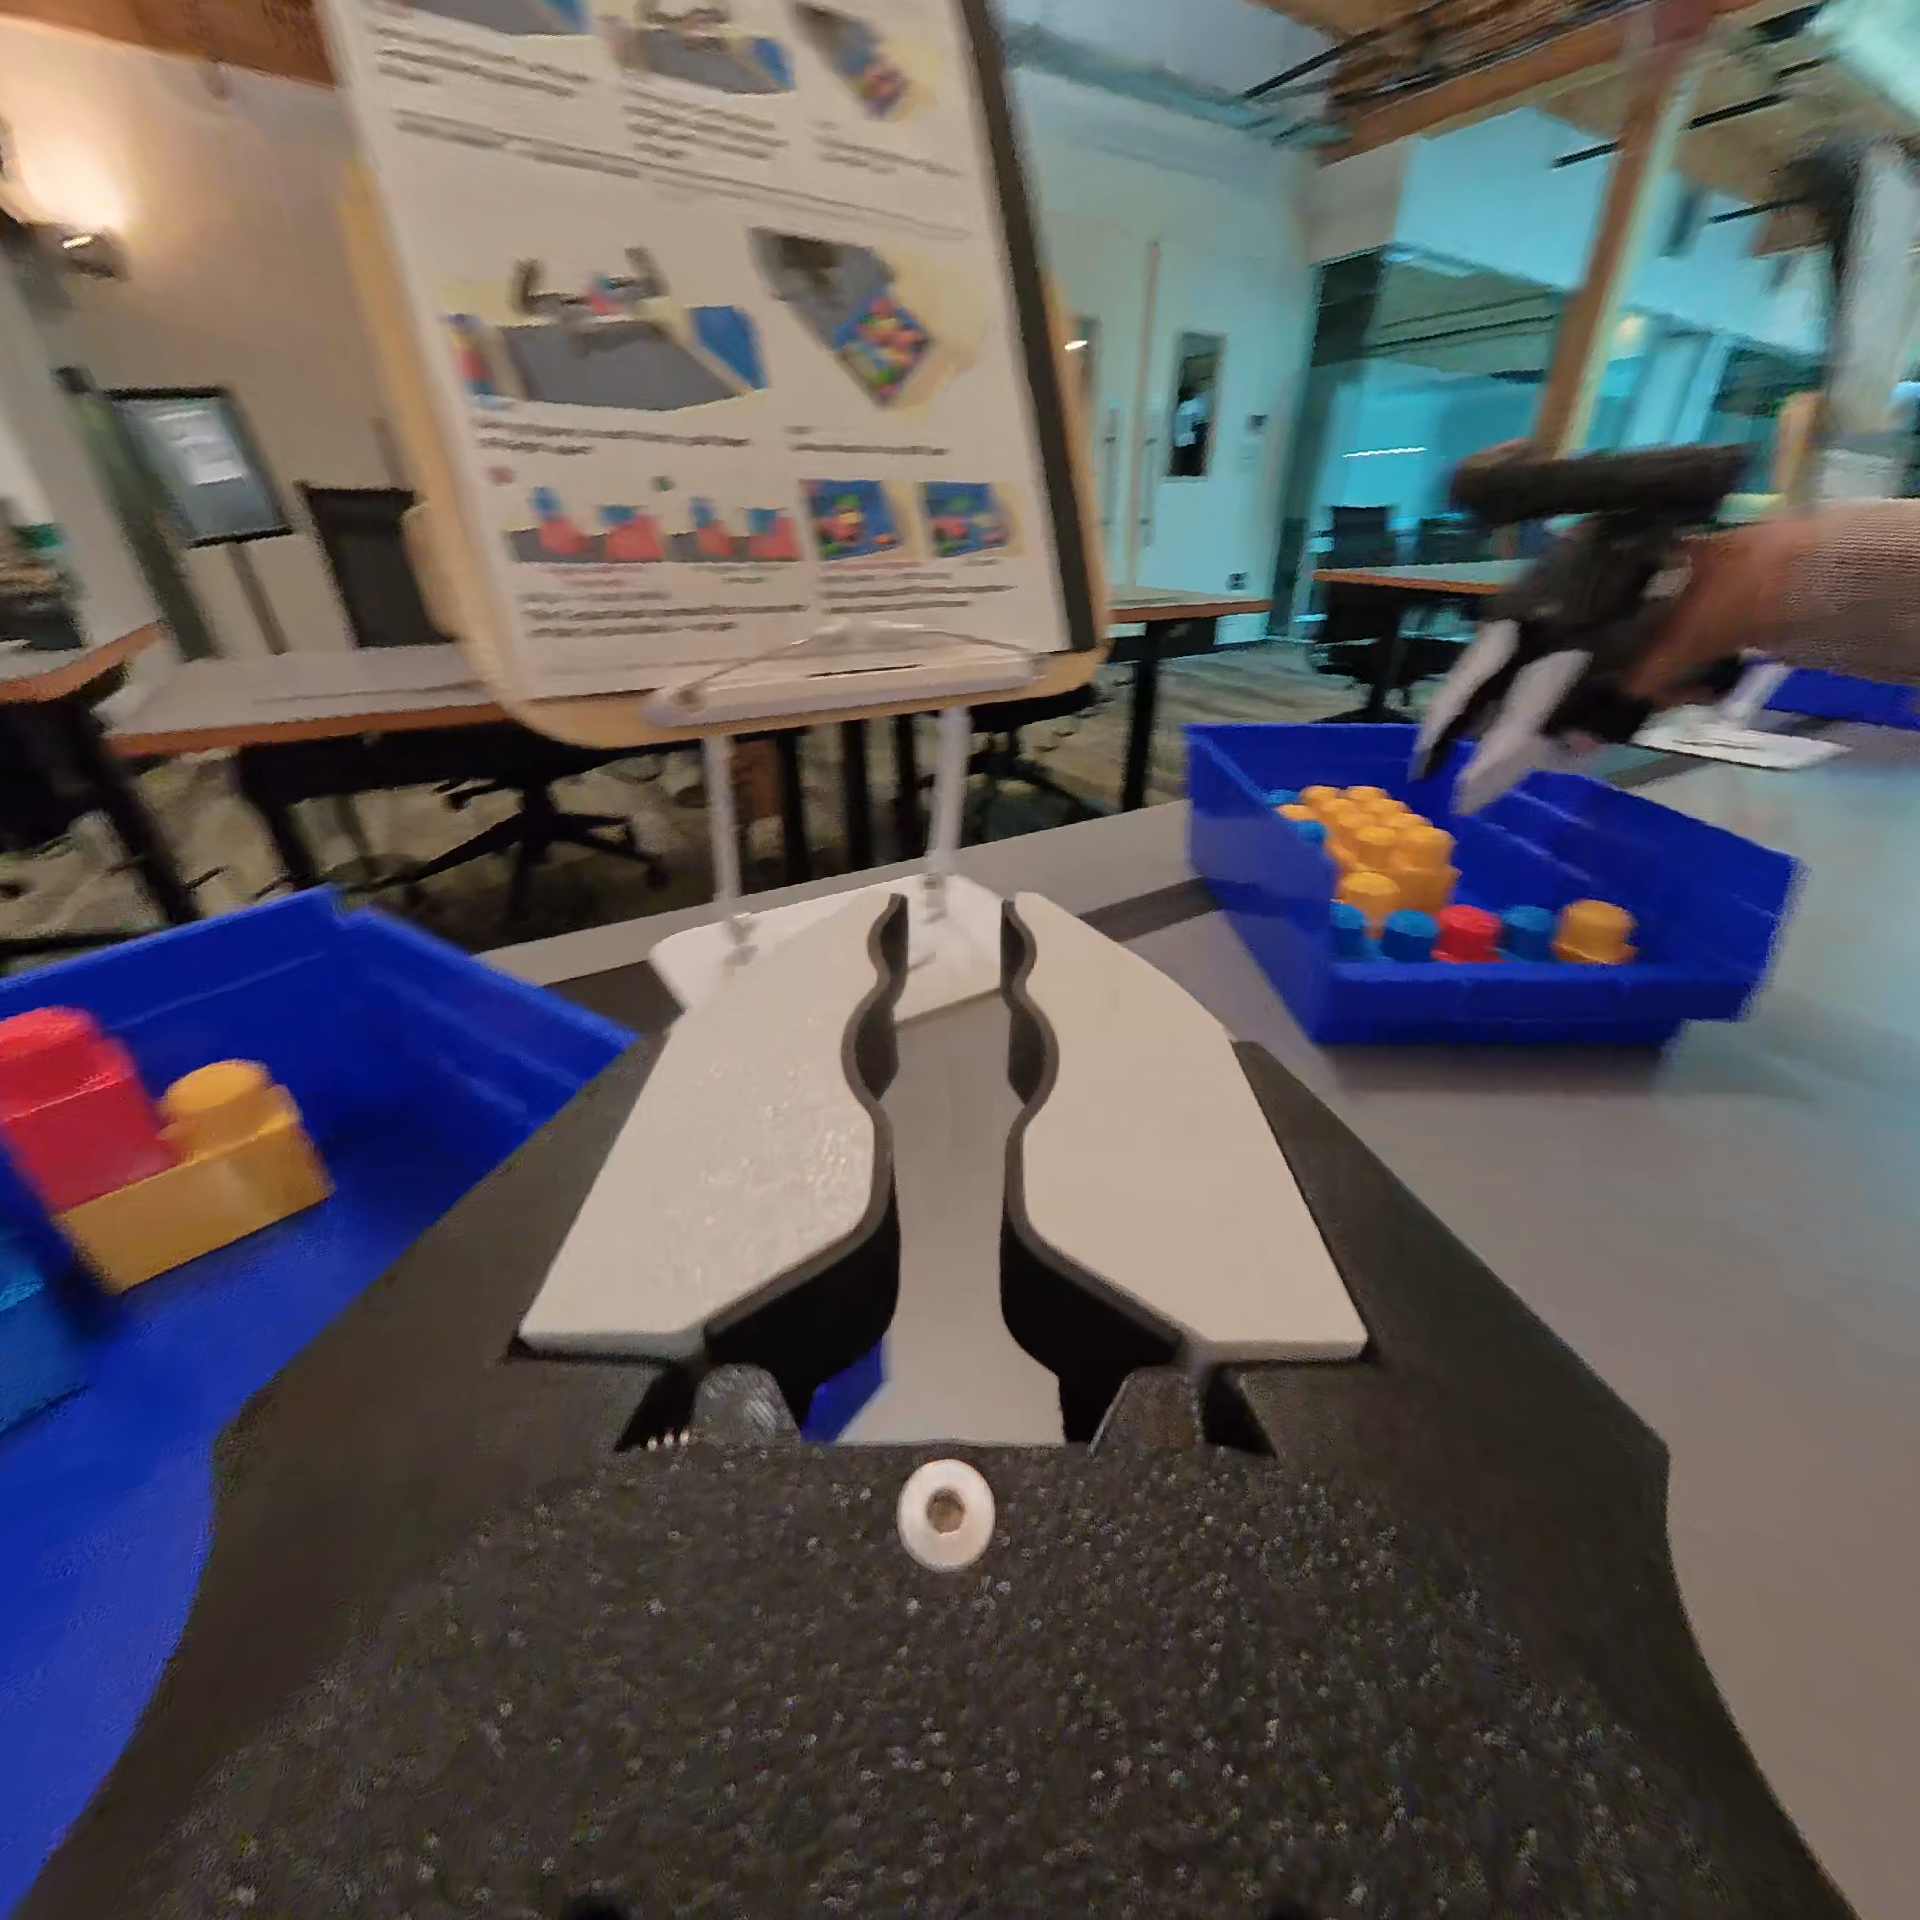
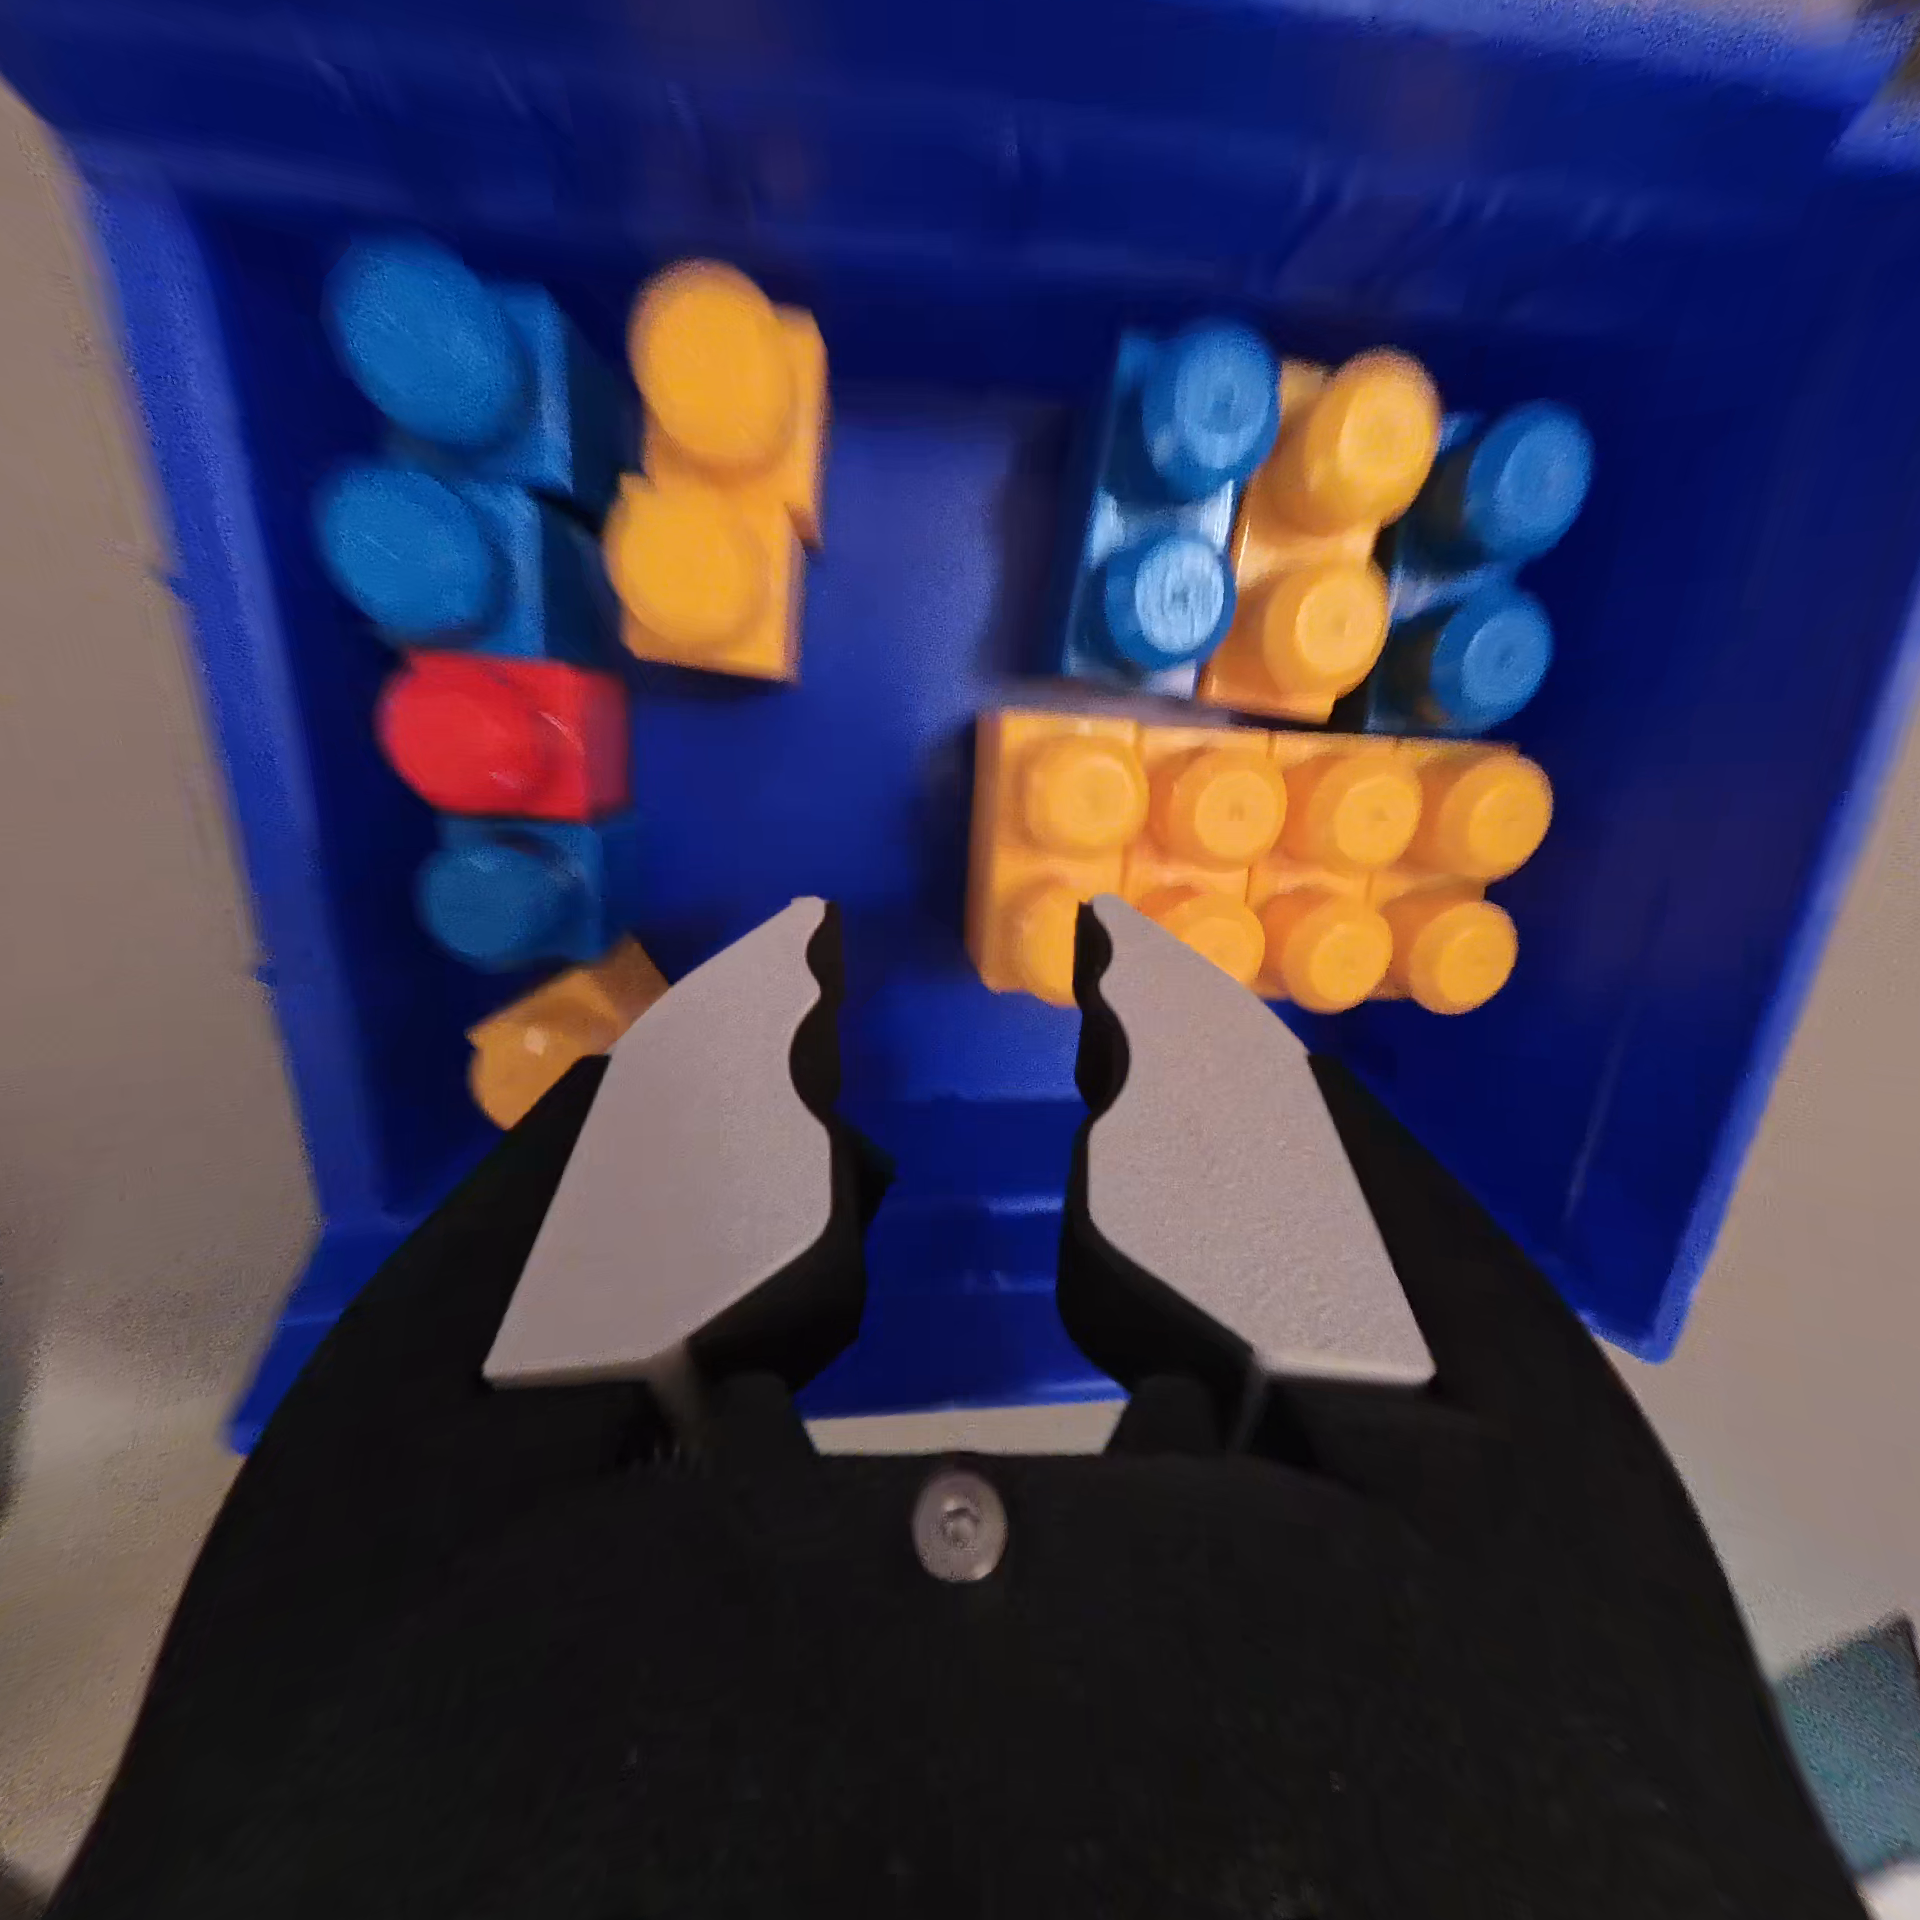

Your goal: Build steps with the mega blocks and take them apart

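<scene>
My left gripper [image 1: 948, 914] is open and empty above the grey table [image 1: 1558, 1195], beside a blue bin [image 1: 436, 1018] at the left that holds a red block [image 1: 73, 1112] on a yellow block [image 1: 218, 1184]. My right gripper [image 2: 956, 914] is open and empty, pointing down over a second blue bin [image 2: 1714, 727] full of blocks. Its tips hang over the near left corner of a large yellow eight-stud block [image 2: 1247, 862]. A red block [image 2: 509, 743], blue blocks [image 2: 436, 447] and yellow blocks [image 2: 707, 468] lie around it. In the left wrist view the right gripper [image 1: 1475, 748] hovers over that bin [image 1: 1558, 987].
A board with an instruction sheet [image 1: 707, 343] stands on a white stand [image 1: 831, 945] at the table's far edge, straight ahead of the left gripper. A person's hand [image 1: 1766, 603] holds the right gripper. Other tables and office chairs stand behind.
</scene>
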`<state>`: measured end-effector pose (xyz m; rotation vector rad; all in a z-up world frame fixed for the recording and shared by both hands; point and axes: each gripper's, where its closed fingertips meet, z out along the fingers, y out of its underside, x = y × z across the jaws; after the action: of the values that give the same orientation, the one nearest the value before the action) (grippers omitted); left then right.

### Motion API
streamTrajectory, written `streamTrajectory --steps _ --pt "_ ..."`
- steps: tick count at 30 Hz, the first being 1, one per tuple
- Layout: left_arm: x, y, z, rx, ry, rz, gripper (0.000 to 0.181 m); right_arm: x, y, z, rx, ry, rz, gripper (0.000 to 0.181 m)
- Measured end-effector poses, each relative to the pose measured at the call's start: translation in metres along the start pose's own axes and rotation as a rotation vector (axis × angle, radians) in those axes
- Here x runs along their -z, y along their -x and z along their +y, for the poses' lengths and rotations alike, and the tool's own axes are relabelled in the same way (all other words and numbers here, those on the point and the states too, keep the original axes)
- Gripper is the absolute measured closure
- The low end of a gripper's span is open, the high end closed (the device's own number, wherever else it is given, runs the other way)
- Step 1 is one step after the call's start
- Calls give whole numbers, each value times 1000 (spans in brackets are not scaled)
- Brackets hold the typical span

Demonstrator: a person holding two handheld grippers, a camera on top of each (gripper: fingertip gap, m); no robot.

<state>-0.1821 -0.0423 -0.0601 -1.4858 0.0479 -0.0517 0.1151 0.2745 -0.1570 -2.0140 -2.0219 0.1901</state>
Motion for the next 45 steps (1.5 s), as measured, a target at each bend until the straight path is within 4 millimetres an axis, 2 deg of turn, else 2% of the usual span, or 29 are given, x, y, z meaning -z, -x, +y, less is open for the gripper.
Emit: streamTrajectory --steps 1,5,8,10,13,16,18,23,26,30,37,40,43,45 --pt "0 17 -1 17 16 -54 162 12 7 -15 1 -98 13 139" --pt "-2 91 4 47 103 -272 150 65 49 -78 -29 -542 89 140" --pt "-7 147 16 39 192 -418 145 89 89 -107 -125 -822 102 141" --pt "-15 181 27 59 259 -490 141 92 117 -117 -173 -935 99 141" --pt "-29 224 44 48 365 -585 138 84 154 -127 -220 -1028 94 141" --pt "-42 257 58 18 462 -655 136 72 184 -136 -220 -1060 82 141" --pt "-49 272 68 32 504 -680 135 66 195 -140 -214 -1084 88 142" --pt "-59 294 104 45 632 -712 133 47 205 -143 -197 -1073 94 142" --pt "-62 301 115 28 662 -733 136 40 209 -142 -190 -1067 82 142" --pt "-67 305 116 -16 682 -751 142 36 215 -141 -170 -1076 45 142" --pt "-73 308 116 -44 684 -751 141 65 226 -142 -146 -1254 -103 142" --pt "-73 310 115 -59 683 -755 136 74 225 -138 -143 -1316 -128 142" --pt "-71 312 115 -53 669 -778 127 73 221 -135 -160 -1326 -136 143" --pt "-73 311 116 -75 677 -771 134 70 220 -134 -161 -1321 -140 143"
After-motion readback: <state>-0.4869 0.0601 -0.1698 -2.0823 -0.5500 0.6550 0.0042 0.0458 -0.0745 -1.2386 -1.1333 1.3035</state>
